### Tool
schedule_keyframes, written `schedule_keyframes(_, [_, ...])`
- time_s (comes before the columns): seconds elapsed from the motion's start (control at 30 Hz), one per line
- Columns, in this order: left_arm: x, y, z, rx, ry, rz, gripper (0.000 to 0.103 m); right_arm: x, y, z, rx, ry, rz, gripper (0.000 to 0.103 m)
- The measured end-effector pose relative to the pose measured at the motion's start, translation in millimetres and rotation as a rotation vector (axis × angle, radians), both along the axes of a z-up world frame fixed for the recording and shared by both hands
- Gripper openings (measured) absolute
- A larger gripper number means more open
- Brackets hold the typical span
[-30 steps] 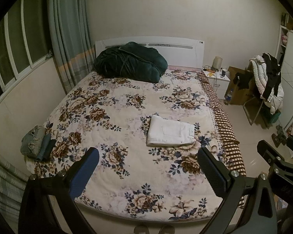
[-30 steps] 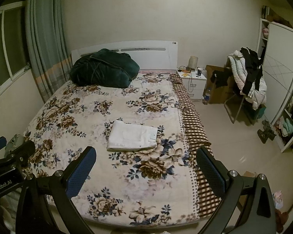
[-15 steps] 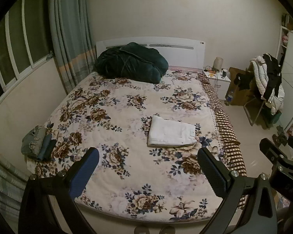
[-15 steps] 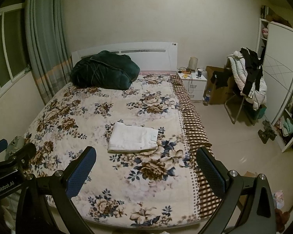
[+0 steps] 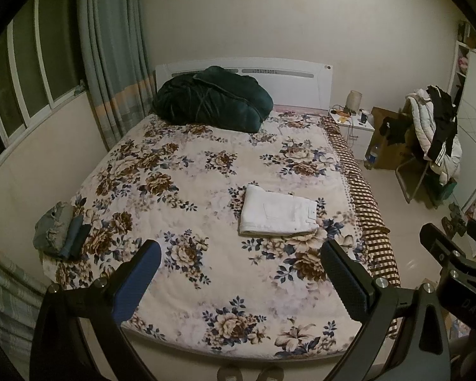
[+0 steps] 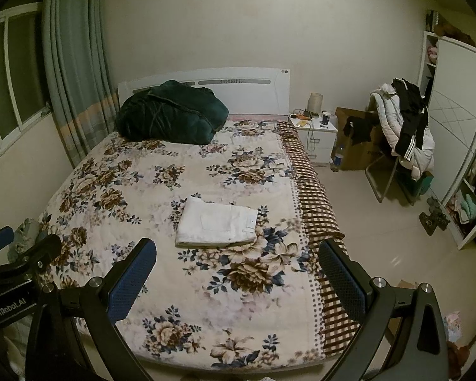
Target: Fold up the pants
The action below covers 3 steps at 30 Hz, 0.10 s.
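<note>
1. Left wrist view shows the white pants (image 5: 277, 214) lying folded into a neat rectangle on the floral bed (image 5: 181, 289), toward its right half; the left claw (image 5: 241, 273) hangs back over the foot of the bed, jaws spread wide with nothing between them.
2. Right wrist view has the right claw (image 6: 238, 271) equally wide apart and empty, well short of the pants (image 6: 217, 227). The fold looks finished, so any fresh contact risks undoing it.
3. A low pass of either claw over the stack could catch the top layer and drag it open, since loose cotton slides easily on a plush blanket.
4. The folded edge nearest the foot seems slightly uneven, though the fisheye blur makes this hard to judge; pinching it to tidy could pull only one layer and skew the stack.
5. A small pile of grey-green clothes (image 5: 60, 233) sits at the bed's left corner near the edge; a sweep of the left claw could knock it to the floor.
6. The checked blanket border (image 6: 314, 209) hangs off the right side; snagging it would shift the whole cover and the pants with it.
</note>
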<state>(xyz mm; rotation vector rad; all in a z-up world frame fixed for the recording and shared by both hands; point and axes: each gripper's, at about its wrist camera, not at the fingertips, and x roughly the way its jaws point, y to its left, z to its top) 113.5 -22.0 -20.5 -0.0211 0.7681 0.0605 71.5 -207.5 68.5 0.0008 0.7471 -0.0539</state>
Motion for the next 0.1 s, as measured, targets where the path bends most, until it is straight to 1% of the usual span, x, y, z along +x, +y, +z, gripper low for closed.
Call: schedule_keyframes(0.1, [-0.3, 0.0, -1.2, -0.002, -0.003, -0.002, 0.103, -1.9, 1.1, -0.1, 0.000, -0.003, -0.003, 0.103])
